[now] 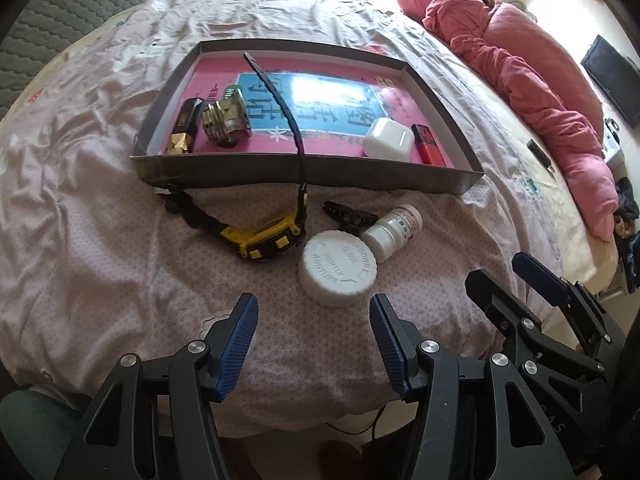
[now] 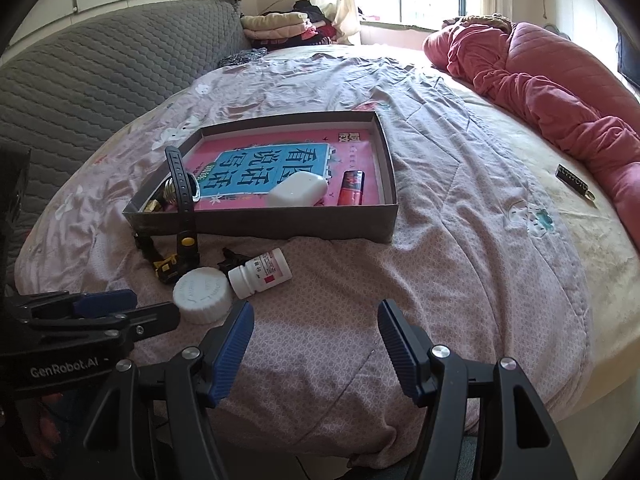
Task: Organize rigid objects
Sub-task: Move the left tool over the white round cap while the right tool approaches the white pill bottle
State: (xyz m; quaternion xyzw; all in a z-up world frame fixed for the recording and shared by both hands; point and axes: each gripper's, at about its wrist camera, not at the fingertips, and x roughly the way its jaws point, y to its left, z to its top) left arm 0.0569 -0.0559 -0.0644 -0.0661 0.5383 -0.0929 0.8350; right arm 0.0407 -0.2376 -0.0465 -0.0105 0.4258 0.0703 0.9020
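Note:
A shallow grey box (image 1: 308, 178) (image 2: 260, 226) with a pink and blue printed floor lies on the bed. Inside it are a metal fitting (image 1: 224, 120), a black-and-gold item (image 1: 186, 128), a white case (image 1: 387, 138) (image 2: 296, 190) and a red lighter (image 1: 429, 146) (image 2: 351, 188). In front of the box lie a yellow-black watch (image 1: 268, 242) (image 2: 176, 266) with one strap over the wall, a black clip (image 1: 350, 216), a small white pill bottle (image 1: 394, 230) (image 2: 260, 272) on its side and a white round cap (image 1: 338, 267) (image 2: 203, 294). My left gripper (image 1: 314, 306) stands open just short of the cap. My right gripper (image 2: 316, 314) is open over bare sheet, right of the cap.
A pink patterned sheet (image 2: 420, 280) covers the bed. A rolled red-pink quilt (image 2: 560, 100) lies along the right side, with a dark keyring tag (image 2: 574, 180) beside it. A grey quilted headboard (image 2: 100, 80) stands at the left, folded clothes (image 2: 280, 26) by the window.

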